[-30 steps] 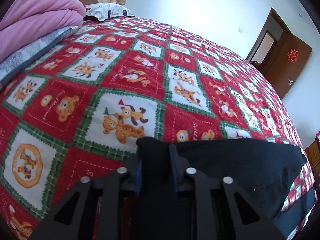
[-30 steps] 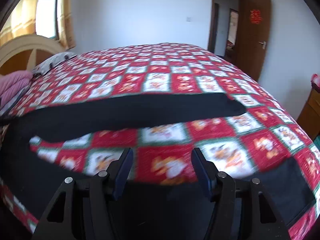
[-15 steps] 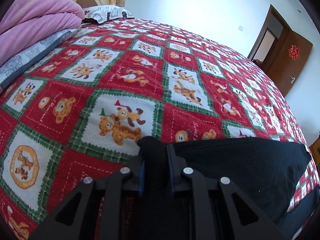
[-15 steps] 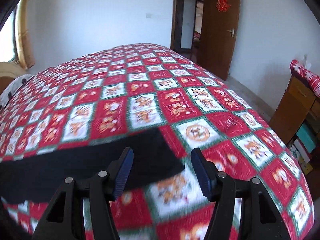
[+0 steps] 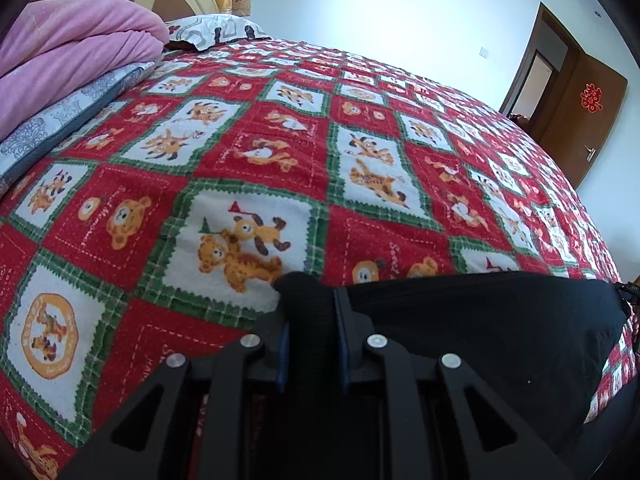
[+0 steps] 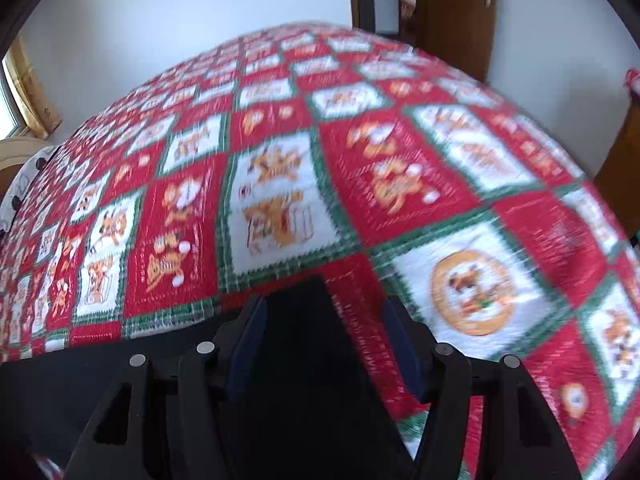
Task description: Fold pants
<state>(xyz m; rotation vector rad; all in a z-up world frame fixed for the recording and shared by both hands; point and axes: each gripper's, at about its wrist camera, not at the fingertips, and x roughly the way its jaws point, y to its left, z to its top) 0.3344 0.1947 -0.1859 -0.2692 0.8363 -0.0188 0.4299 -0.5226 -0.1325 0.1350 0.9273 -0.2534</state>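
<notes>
The black pants (image 5: 488, 320) lie on the red patchwork bedspread (image 5: 280, 152). My left gripper (image 5: 309, 300) is shut on a bunched corner of the pants, which stretch off to the right. In the right wrist view my right gripper (image 6: 324, 328) is open, its jaws wide apart, low over the bedspread (image 6: 280, 200). A corner of the pants (image 6: 296, 312) lies between the fingers, closer to the left one. That view is blurred by motion.
A folded pink blanket (image 5: 72, 52) on a blue-grey quilt (image 5: 60, 120) and a pillow (image 5: 216, 28) sit at the head of the bed. A brown door (image 5: 576, 120) stands open past the far side. Wooden furniture (image 6: 624, 152) stands right of the bed.
My right gripper has swung right along the pant leg to its end and dropped lower over the corner. My left gripper holds the same bunch and has barely moved.
</notes>
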